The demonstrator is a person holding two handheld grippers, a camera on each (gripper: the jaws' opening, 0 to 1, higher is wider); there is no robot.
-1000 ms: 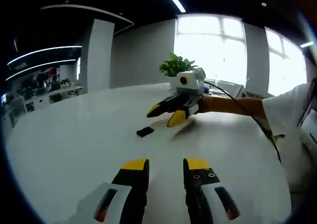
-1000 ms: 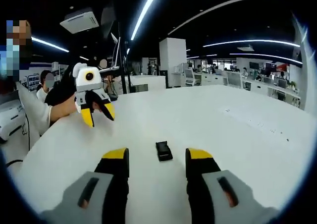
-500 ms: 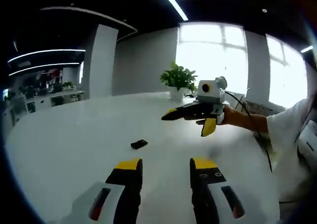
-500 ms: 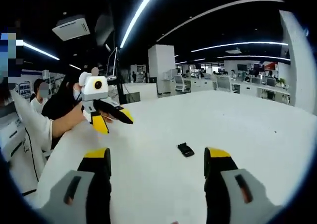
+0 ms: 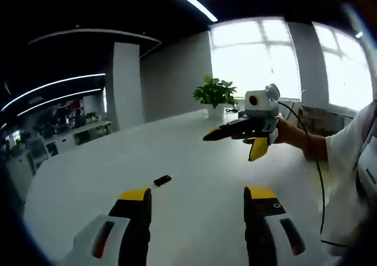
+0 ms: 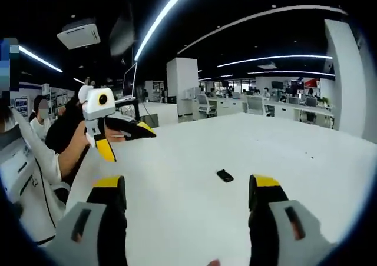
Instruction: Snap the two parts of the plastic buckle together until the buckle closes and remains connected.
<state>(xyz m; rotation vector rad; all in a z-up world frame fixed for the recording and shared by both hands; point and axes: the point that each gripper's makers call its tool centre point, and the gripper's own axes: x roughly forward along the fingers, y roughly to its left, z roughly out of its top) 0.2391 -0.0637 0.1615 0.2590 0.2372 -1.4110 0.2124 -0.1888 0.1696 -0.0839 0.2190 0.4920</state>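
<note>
— On the white table (image 5: 194, 178): item one?
— One small black buckle (image 5: 162, 180), lying flat on the tabletop, ahead of the left gripper (image 5: 198, 194) and nearer its left jaw. Whether its two parts are joined is too small to tell.
— Left gripper, condition?
— Jaws spread wide, nothing between them, held above the table.
— Right gripper (image 6: 187, 184)?
— Jaws likewise wide apart and empty; the buckle (image 6: 224, 175) sits on the table beyond them, well clear of both tips. In the left gripper view it (image 5: 234, 142) is raised over the table with yellow-tipped jaws parted.
— Other entries?
— One potted plant (image 5: 215, 95) at the table's far edge, by the windows.
</note>
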